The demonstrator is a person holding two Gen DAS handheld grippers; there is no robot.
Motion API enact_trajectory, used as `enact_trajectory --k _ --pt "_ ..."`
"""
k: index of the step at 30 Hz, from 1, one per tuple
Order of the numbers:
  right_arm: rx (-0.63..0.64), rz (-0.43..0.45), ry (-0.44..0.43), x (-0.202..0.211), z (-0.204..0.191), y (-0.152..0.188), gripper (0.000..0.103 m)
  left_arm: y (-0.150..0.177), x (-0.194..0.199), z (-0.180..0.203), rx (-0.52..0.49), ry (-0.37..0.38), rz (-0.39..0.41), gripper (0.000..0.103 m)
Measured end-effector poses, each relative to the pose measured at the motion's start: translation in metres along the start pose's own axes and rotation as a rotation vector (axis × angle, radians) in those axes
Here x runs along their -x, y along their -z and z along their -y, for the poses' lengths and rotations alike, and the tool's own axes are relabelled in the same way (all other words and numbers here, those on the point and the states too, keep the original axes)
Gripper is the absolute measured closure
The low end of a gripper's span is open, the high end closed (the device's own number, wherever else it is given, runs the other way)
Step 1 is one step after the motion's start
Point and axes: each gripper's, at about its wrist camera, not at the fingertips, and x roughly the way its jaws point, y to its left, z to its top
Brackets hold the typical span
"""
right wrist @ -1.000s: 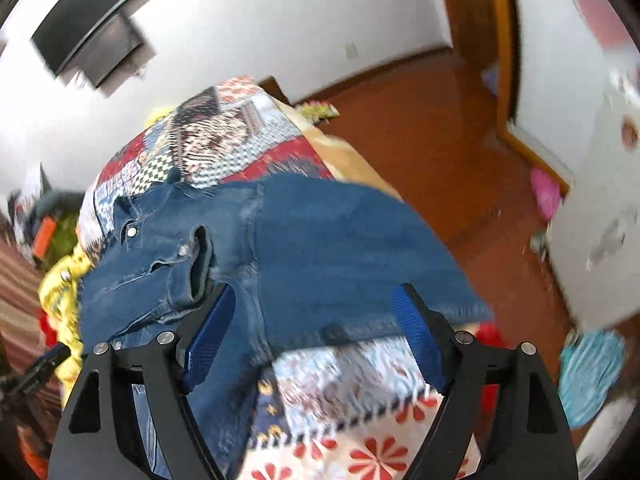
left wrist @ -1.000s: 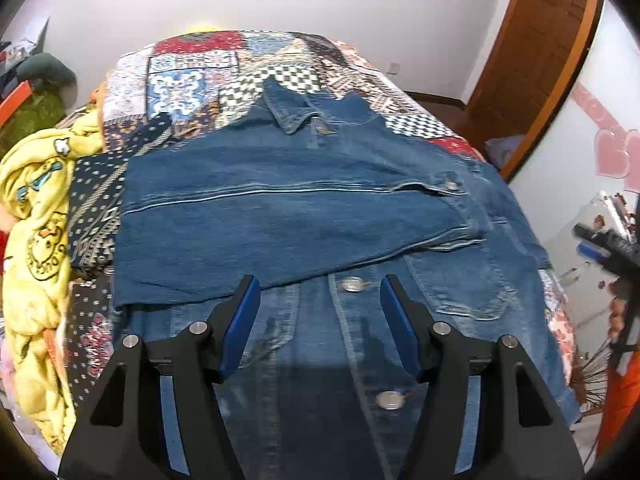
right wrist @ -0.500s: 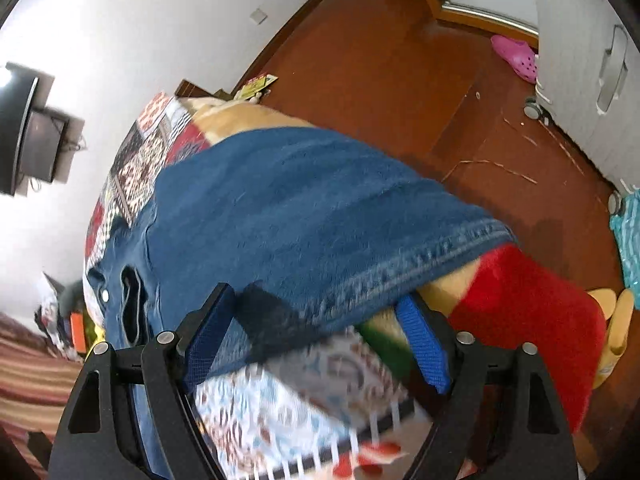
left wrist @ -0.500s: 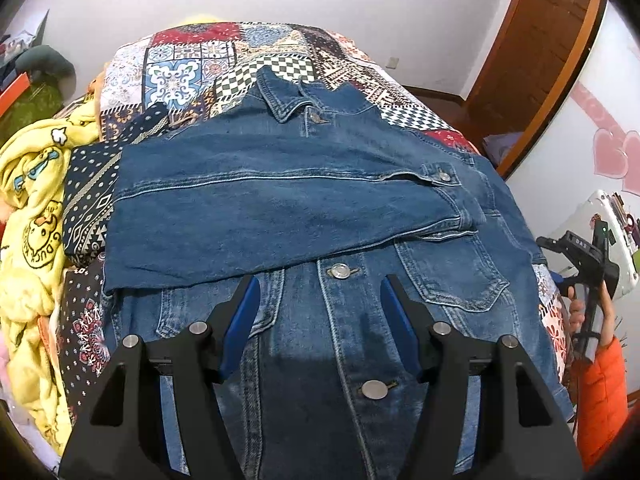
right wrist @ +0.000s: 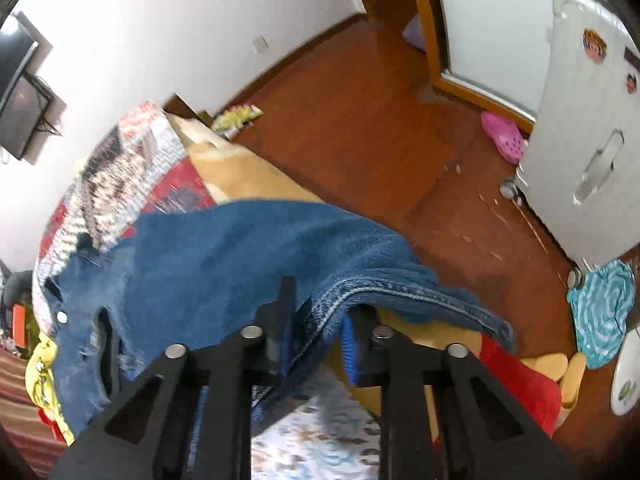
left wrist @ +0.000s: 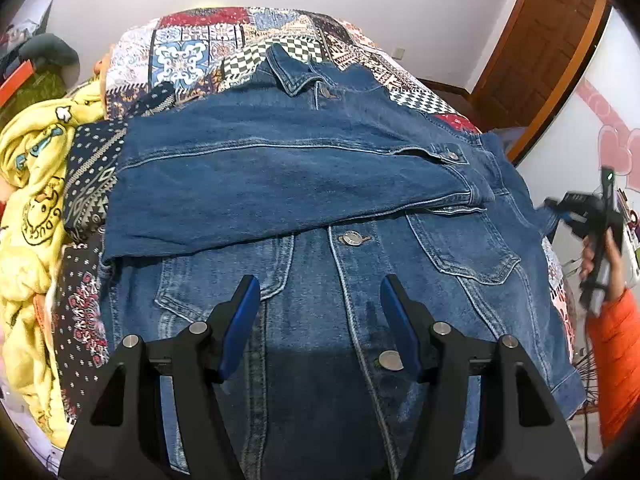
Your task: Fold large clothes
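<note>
A blue denim jacket (left wrist: 320,184) lies front up on the bed, buttoned, with one sleeve folded across its chest. My left gripper (left wrist: 320,284) hovers open over the lower button placket, with nothing between its blue pads. The jacket's other side (right wrist: 240,256) hangs over the bed's right edge. There my right gripper (right wrist: 320,312) is shut on the stitched denim edge, which bunches between the pads. In the left wrist view the right gripper (left wrist: 560,210) shows at the jacket's right edge, held by a hand with an orange sleeve (left wrist: 616,360).
A patchwork quilt (left wrist: 192,60) covers the bed, with a yellow blanket (left wrist: 28,200) heaped along its left side. Beside the bed are a wooden floor (right wrist: 360,120), a white cabinet (right wrist: 580,120), a pink shoe (right wrist: 502,136), a red plush toy (right wrist: 516,376) and a turquoise cloth (right wrist: 604,308).
My right gripper dropped to the overhanging denim edge and went from open to shut on it. It came into the left wrist view at the right. The left gripper stayed open.
</note>
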Motion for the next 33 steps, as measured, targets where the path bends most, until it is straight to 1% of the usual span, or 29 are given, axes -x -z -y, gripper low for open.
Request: enact_trajectory --k 1,3,5,8,11,13,15,18,20,22,24,26,27,28,29,32,33 --pt "0.005 0.022 -0.023 0.008 -0.004 -0.003 0.092 0.000 0.002 -0.001 -0.001 0.000 0.005 0.041" --pt "0.023 0.073 -0.076 0.028 -0.017 -0.010 0.093 0.001 0.006 -0.003 0.003 0.004 0.015 0.042" --pt "0.082 0.133 -0.116 0.053 -0.044 -0.016 0.093 0.000 0.010 -0.006 0.012 0.012 0.027 0.041" --pt "0.192 0.191 -0.198 0.084 -0.089 -0.015 0.093 0.000 0.016 -0.010 0.018 0.021 0.042 0.041" --pt "0.303 0.207 -0.276 0.102 -0.139 -0.004 0.093 0.002 0.021 -0.011 0.017 0.021 0.053 0.041" --pt "0.361 0.189 -0.328 0.103 -0.166 0.008 0.093 0.004 0.025 -0.013 0.012 0.017 0.059 0.042" --pt "0.420 0.158 -0.361 0.097 -0.190 0.024 0.093 0.005 0.028 -0.015 0.010 0.012 0.064 0.042" --pt "0.500 0.092 -0.378 0.078 -0.217 0.051 0.093 0.009 0.033 -0.021 0.018 0.013 0.069 0.041" --pt "0.541 0.030 -0.375 0.059 -0.230 0.068 0.093 0.011 0.036 -0.026 0.028 0.017 0.071 0.041" --pt "0.565 -0.070 -0.376 0.034 -0.237 0.087 0.093 0.013 0.038 -0.030 0.035 0.011 0.071 0.041" --pt "0.572 -0.161 -0.370 0.010 -0.241 0.103 0.093 0.015 0.038 -0.033 0.040 0.010 0.069 0.041" --pt "0.583 -0.213 -0.348 -0.005 -0.241 0.115 0.093 0.014 0.039 -0.034 0.042 0.009 0.067 0.041" --pt "0.598 -0.239 -0.330 -0.009 -0.240 0.122 0.093 0.014 0.039 -0.034 0.039 0.007 0.067 0.041" --pt "0.608 -0.259 -0.321 -0.013 -0.237 0.127 0.090 0.011 0.038 -0.032 0.032 0.005 0.065 0.041" --pt "0.614 -0.283 -0.311 -0.016 -0.234 0.131 0.090 0.009 0.037 -0.030 0.026 0.004 0.064 0.041" --pt "0.614 -0.362 -0.304 -0.015 -0.220 0.132 0.087 -0.002 0.035 -0.016 -0.006 0.010 0.065 0.041" --pt "0.609 -0.379 -0.315 -0.014 -0.216 0.131 0.082 -0.007 0.034 -0.011 -0.018 0.014 0.066 0.042"
